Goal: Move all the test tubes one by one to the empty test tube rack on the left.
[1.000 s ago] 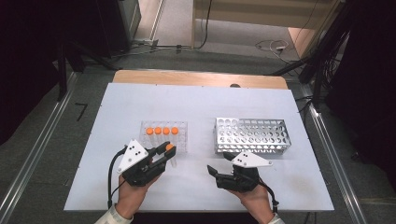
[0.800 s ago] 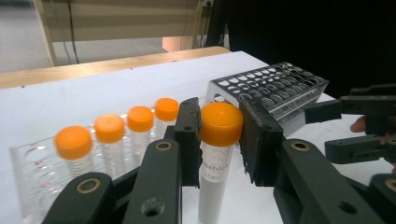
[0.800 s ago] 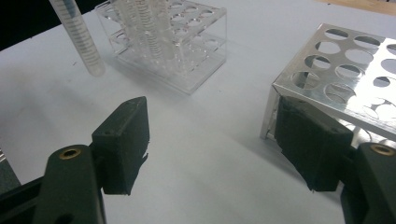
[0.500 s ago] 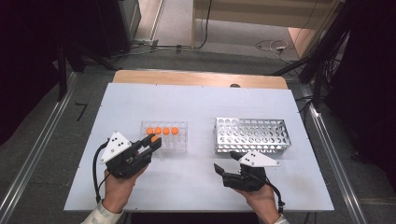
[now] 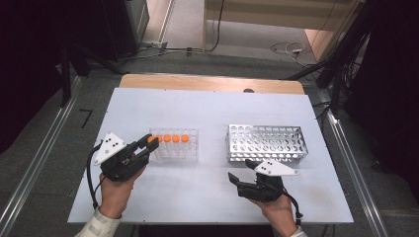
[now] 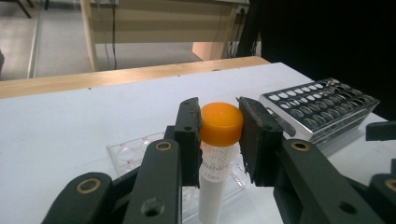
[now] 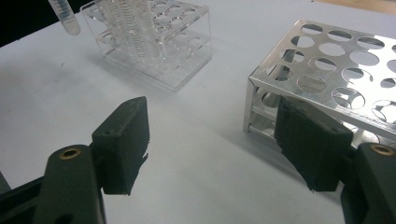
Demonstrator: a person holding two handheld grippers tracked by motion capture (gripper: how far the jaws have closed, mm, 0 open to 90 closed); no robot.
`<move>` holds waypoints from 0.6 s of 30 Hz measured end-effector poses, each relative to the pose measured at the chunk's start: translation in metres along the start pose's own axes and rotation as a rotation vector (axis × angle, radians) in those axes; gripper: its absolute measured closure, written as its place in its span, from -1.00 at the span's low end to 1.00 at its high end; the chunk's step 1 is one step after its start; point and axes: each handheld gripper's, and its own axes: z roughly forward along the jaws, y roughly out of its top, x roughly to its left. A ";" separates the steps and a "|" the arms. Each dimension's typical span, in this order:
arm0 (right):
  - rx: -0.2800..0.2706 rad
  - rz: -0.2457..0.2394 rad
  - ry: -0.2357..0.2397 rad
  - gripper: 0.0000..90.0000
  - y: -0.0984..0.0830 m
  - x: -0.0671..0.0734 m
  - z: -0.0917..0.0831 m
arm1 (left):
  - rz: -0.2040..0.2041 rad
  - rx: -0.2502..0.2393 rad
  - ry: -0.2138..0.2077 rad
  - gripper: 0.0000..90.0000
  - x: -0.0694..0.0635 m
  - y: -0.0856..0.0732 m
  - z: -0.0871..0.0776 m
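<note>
Left hand-held gripper [image 6: 219,135]: your jaws are clamped on the orange cap of a tube [image 6: 221,123], and the tube's clear body hangs free below them. In the high view this hand-held gripper [image 5: 148,144] sits at about 8 o'clock on the table [image 5: 217,108], with the tube just at the 9 o'clock edge of the clear rack [image 5: 174,147].

Grip risk: you hold the cap alone, not the body. A quick swing could make the tube pivot between the pads or slip out.

Clear rack risk: three more orange-capped tubes [image 5: 176,138] stand right beside your jaws. The lifted tube's tip [image 7: 70,23] hangs just off the rack's corner, so a sideways move now could knock the light rack [image 7: 154,42] or its tubes. Rise first.

Right hand-held gripper [image 7: 215,140]: its jaws stand wide with nothing between them, low over the table at about 5 o'clock, just in front of the metal rack [image 5: 265,142].

Crossing risk: I take the metal rack to be where the tube goes. If so, your path runs over the right hand-held gripper [image 5: 242,178] and its cable, so keep that hand still or pull it back.

Insertion risk: the metal rack [image 6: 322,107] has small holes. A tilted tube could catch on a rim and push the rack along the table.
</note>
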 end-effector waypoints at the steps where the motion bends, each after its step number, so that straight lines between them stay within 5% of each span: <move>1: 0.000 0.002 0.000 -0.44 0.000 0.000 0.000 | -0.001 -0.001 0.003 0.55 0.001 0.001 0.000; 18: -0.003 0.005 -0.001 -0.44 0.000 -0.001 -0.001 | -0.003 -0.018 0.070 0.55 0.016 0.017 0.004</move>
